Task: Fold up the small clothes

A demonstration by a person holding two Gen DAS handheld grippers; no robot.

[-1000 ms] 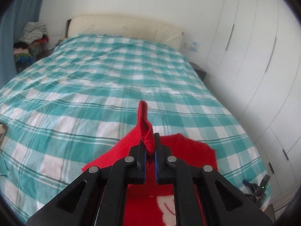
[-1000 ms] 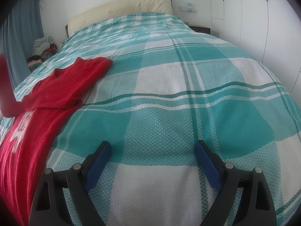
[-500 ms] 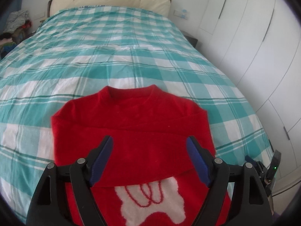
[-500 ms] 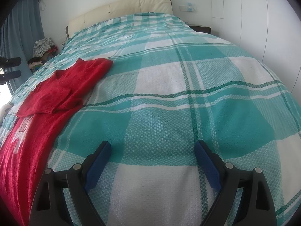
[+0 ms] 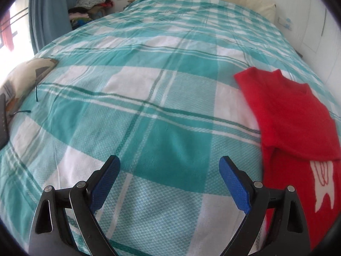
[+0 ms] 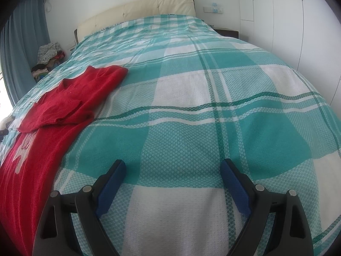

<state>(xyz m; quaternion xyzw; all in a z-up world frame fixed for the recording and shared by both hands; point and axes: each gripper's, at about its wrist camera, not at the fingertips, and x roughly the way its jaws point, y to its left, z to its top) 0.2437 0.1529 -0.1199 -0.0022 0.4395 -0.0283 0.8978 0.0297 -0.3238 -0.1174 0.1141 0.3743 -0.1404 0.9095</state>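
Observation:
A small red sweater [image 5: 294,117] with a white tooth design lies flat on the bed, its sleeves folded across the chest. It sits at the right of the left wrist view and at the left of the right wrist view [image 6: 64,111]. My left gripper [image 5: 169,178] is open and empty, low over bare bedspread to the left of the sweater. My right gripper [image 6: 172,181] is open and empty, low over bare bedspread to the right of the sweater.
The bed has a teal and white checked cover [image 6: 213,85] and a cream headboard [image 6: 138,8]. A pile of clothes [image 5: 91,0] sits by the blue curtain. A patterned cushion [image 5: 23,79] lies at the bed's left edge. White wardrobes [image 6: 298,21] stand at the right.
My left gripper let go of the red sleeve, opened, and swung left off the sweater onto bare bedspread. The sleeve now lies folded across the chest. The right gripper has not moved.

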